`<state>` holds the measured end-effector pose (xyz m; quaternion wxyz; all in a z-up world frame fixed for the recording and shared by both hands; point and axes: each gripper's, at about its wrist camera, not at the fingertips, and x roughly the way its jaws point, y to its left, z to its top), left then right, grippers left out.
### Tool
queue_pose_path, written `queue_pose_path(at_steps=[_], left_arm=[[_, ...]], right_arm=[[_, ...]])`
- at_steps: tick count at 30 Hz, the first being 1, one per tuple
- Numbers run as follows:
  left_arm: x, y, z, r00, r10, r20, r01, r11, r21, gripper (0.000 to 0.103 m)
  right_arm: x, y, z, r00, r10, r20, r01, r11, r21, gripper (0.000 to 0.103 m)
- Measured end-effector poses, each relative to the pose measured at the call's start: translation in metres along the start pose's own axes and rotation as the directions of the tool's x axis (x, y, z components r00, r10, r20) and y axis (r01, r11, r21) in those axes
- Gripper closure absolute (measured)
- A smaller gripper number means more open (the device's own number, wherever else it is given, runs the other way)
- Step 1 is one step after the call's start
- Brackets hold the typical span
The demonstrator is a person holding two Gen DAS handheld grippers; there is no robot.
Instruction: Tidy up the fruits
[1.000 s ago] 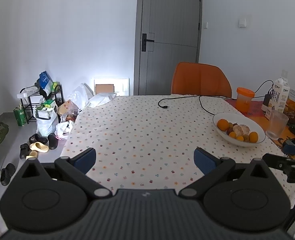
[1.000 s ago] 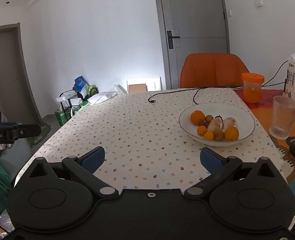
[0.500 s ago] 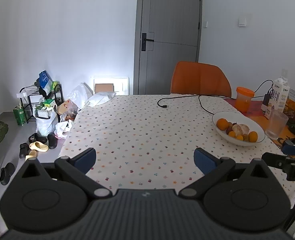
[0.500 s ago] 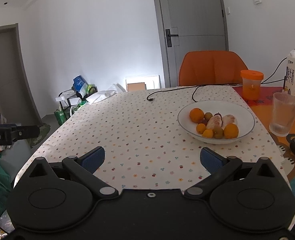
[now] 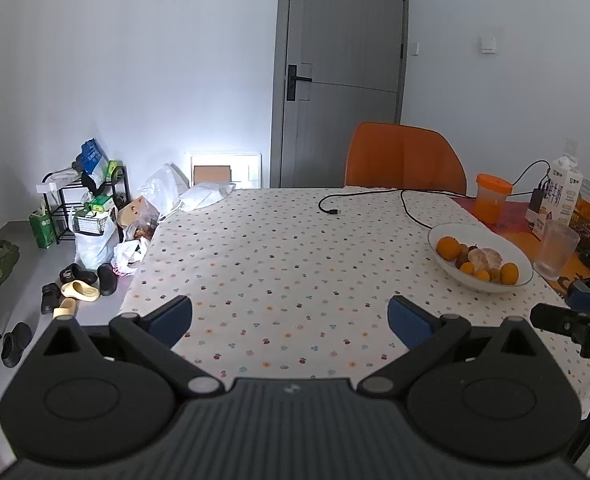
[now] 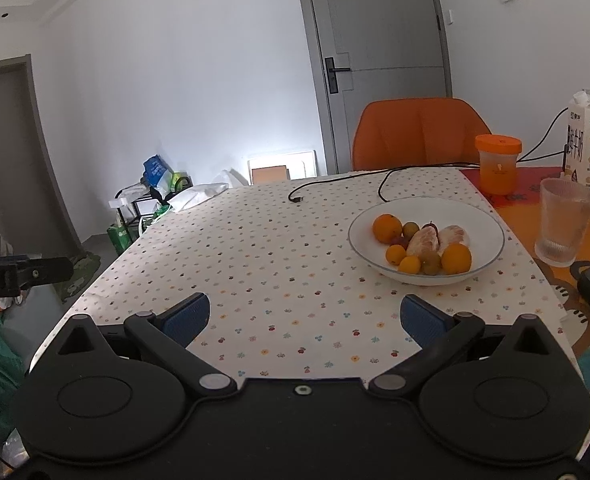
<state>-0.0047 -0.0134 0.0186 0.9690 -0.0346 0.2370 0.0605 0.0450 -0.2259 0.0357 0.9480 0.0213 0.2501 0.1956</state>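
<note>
Both the left gripper (image 5: 290,316) and right gripper (image 6: 305,316) gaped wide (nothing held), near the fruit bowl (image 6: 491,224).

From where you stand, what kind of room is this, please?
Probably a home dining area: a table under a floral-dotted tablecloth, a white bowl of mixed fruit on it, an orange chair behind, slippers on the floor.

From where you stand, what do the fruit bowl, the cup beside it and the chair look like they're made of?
The bowl looks like glazed white ceramic: smooth, opaque, with a thin dark rim, though it could be opaque glass. The cup seems clear ribbed glass or plastic, since the surface behind shows through its fluted wall. The chair appears upholstered in orange leather or faux leather, judging by its soft stitched panels and slight sheen.
</note>
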Motion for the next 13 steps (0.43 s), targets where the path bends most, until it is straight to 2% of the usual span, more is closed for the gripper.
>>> queue_pose_path(at_steps=[13], left_arm=[[0.0002, -0.003, -0.0017, 1.0, -0.014, -0.005, 0.014, 1.0, 0.009, 0.0]], right_arm=[[0.0028, -0.0017, -0.0002, 1.0, -0.007, -0.008, 0.007, 1.0, 0.001, 0.0]])
